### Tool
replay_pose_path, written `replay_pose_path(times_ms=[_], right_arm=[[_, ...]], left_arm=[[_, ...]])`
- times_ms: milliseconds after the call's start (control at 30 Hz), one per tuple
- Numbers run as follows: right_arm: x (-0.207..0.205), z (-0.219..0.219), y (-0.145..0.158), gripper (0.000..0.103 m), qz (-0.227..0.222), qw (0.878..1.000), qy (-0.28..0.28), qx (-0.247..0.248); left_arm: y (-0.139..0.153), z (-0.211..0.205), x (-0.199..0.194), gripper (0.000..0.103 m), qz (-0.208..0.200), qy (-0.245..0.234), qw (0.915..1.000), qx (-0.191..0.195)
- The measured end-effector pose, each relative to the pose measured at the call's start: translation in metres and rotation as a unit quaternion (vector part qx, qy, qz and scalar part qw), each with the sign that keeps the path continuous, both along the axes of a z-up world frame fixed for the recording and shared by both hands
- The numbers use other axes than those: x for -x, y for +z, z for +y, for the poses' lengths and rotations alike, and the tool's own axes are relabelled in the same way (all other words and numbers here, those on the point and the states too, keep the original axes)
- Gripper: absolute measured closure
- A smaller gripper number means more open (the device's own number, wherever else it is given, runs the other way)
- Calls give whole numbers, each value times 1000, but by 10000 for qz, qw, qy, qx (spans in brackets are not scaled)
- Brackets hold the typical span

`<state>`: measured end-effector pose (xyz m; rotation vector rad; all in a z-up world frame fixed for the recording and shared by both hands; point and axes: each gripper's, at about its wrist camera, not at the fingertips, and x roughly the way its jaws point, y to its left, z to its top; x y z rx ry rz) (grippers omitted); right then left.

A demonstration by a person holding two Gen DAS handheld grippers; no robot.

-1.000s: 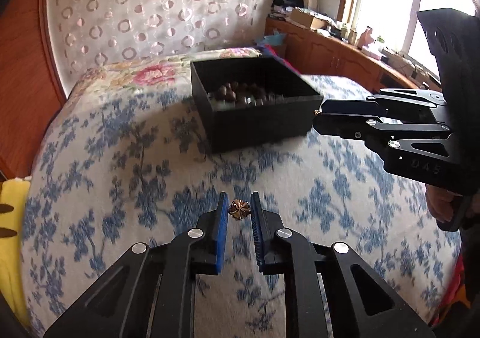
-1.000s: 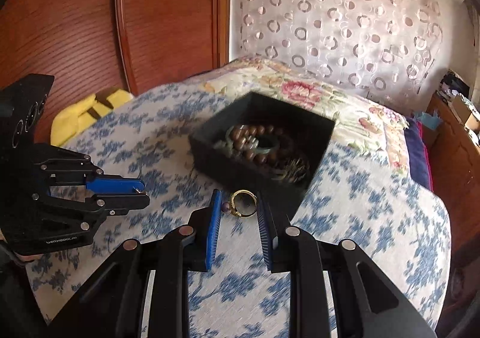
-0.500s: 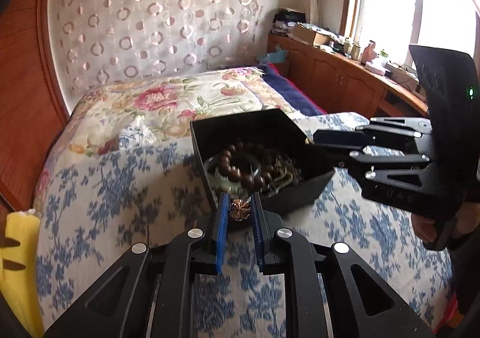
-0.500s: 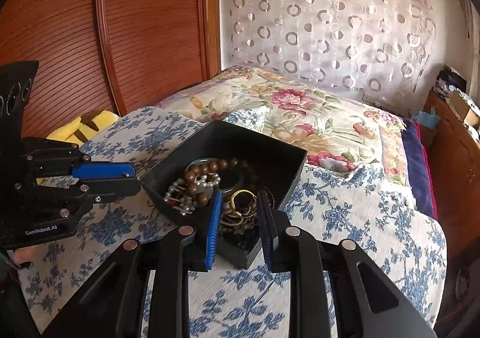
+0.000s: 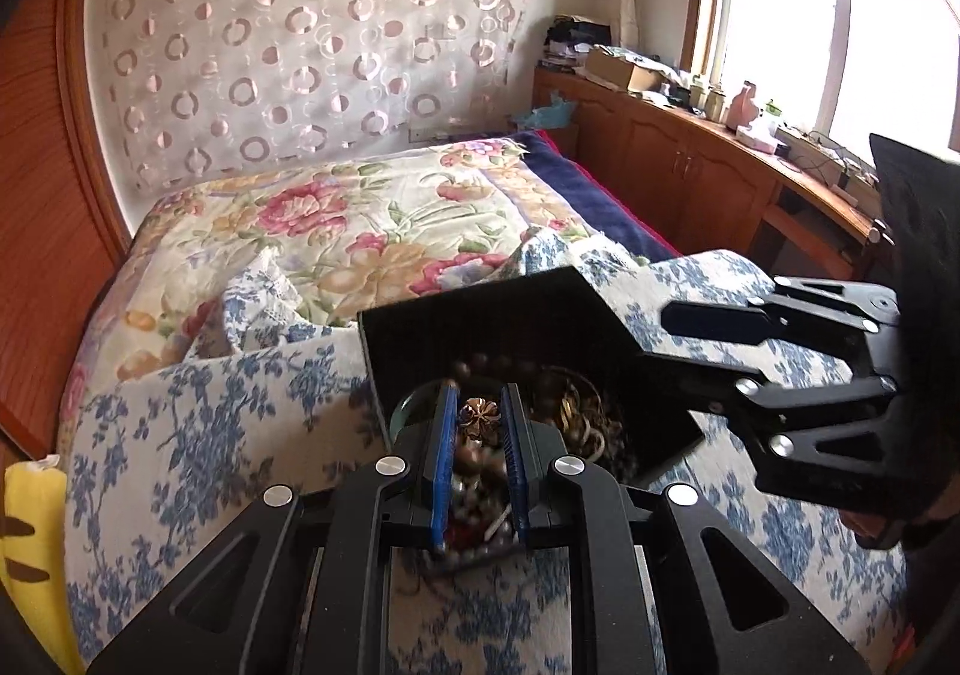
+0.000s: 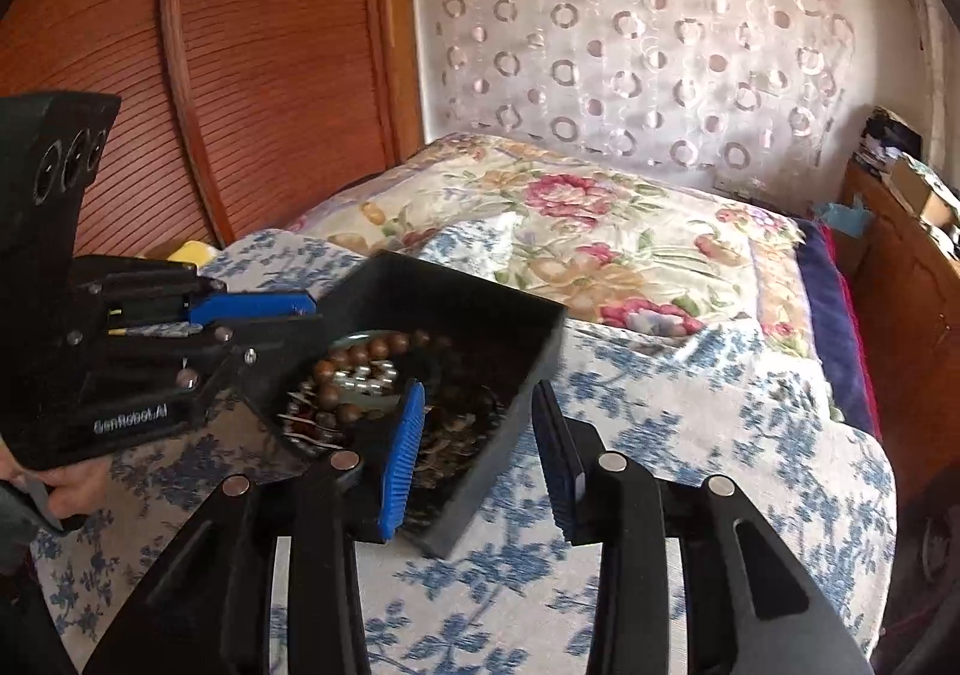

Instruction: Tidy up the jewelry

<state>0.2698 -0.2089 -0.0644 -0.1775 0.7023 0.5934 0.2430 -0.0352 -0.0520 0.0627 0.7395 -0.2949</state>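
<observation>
Brooch [image 5: 478, 418] between left tool [image 5: 478, 423] pads, above box [image 5: 480, 315]

We cannot make out single pieces in the dark tangle of jewelry [image 6: 456, 423] inside the black square box [image 6: 480, 309]. The left claw [image 5: 479, 423] hides the box's near corner. Small clutter on the wooden window cabinet [image 5: 690, 159] stays unreadable to us.

A bed is covered by a blue-flowered white cloth [image 5: 198, 423], with a floral quilt [image 5: 336, 231] laid at the far end. A circle-patterned curtain [image 5: 300, 45] is hung behind, and wooden cabinets [image 5: 690, 165] are seen under the window [image 5: 840, 15] on the right.
</observation>
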Motion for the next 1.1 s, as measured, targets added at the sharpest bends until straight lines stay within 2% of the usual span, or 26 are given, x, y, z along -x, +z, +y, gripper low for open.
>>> replay_pose_path(times_ms=[233, 300, 433, 567, 633, 667, 700, 800, 900, 933, 1000, 1100], right_arm=[[0, -17, -3, 63, 40, 9997, -241, -53], [2, -20, -2, 63, 15, 9996, -275, -75], [9, -24, 1, 63, -62, 9994, -341, -80], [20, -27, 5, 63, -127, 9988, -467, -117], [28, -28, 8, 63, -153, 9983, -544, -172], [31, -29, 10, 63, -173, 9980, -572, -190], [35, -28, 11, 61, -194, 9978, -602, -199], [48, -30, 18, 48, -307, 9965, -736, -247], [64, -34, 27, 41, -421, 9948, -863, -349], [67, -34, 29, 38, -453, 9943, -892, -355], [77, -35, 36, 26, -594, 9927, -974, -386], [90, -36, 46, 14, -749, 9906, -1047, -454]], left_arm=[[2, -11, -14, 89, -40, 17, 10000, -51], [1, -11, -13, 79, -37, 41, 10000, -59], [1, -10, -4, 76, -50, 81, 9999, -76], [4, -4, 12, 64, -104, 162, 9998, -57], [6, -1, 22, 56, -132, 207, 9997, -42], [7, 2, 27, 49, -154, 224, 9996, -29], [8, 4, 34, 38, -194, 244, 9995, -20], [14, 9, 47, 27, -304, 298, 9991, -15], [23, 13, 61, 16, -425, 389, 9983, -7], [25, 14, 66, 14, -471, 422, 9980, -34], [28, 16, 74, 9, -570, 497, 9971, -96], [34, 16, 93, 8, -778, 603, 9948, -250]])
